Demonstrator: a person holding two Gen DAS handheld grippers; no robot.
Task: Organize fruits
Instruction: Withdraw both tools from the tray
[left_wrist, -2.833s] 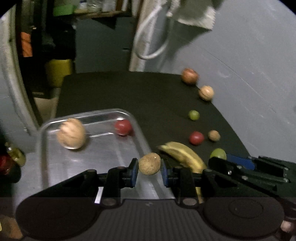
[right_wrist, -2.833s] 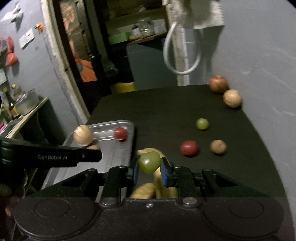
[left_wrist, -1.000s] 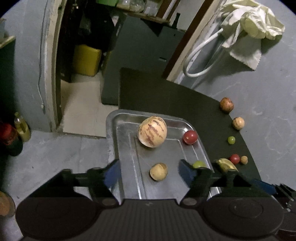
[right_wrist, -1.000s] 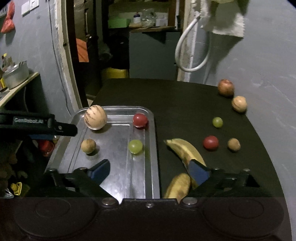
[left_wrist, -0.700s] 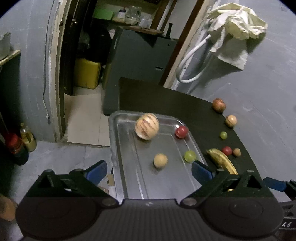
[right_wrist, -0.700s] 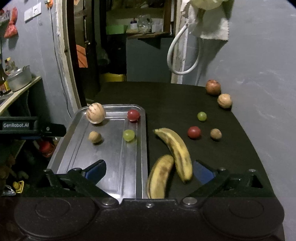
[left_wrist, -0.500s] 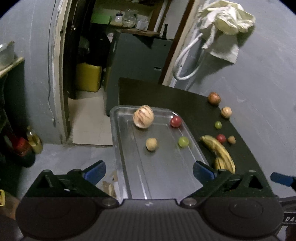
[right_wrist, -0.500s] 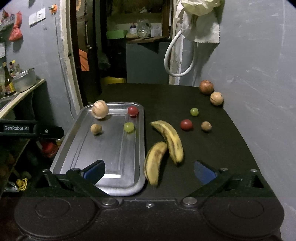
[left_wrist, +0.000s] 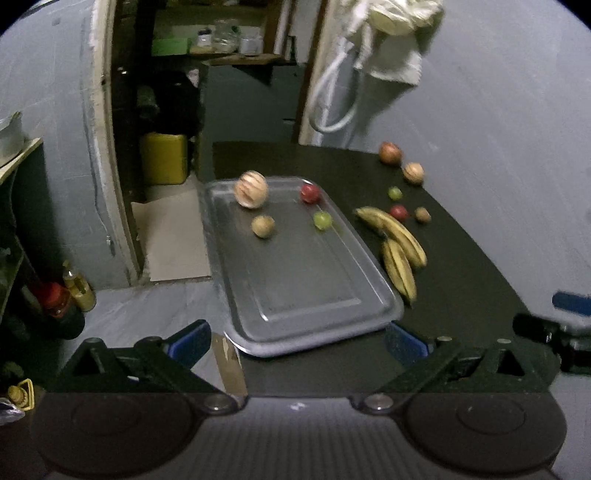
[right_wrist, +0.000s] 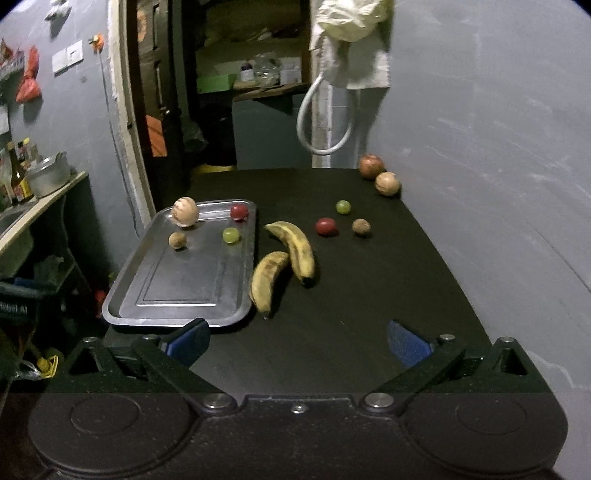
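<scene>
Partly blurred: tray (left_wrist: 384, 295), striped fruit (left_wrist: 251, 189).

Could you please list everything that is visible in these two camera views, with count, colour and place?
metal tray: 1, silver, left part of the black table
striped round fruit: 1, cream, far left corner of tray
small brown fruit: 1, in tray
red fruit: 1, far right corner of tray
green fruit: 1, in tray
bananas: 2, yellow with brown marks, on table right of tray
loose round fruits: 5 (red, green, brown, tan, reddish), far right of table
hose: 1, white, hanging on the wall
cloth: 1, pale, above the hose
left gripper: 1, black with blue pads, open, empty
right gripper: 1, same, open, empty
</scene>
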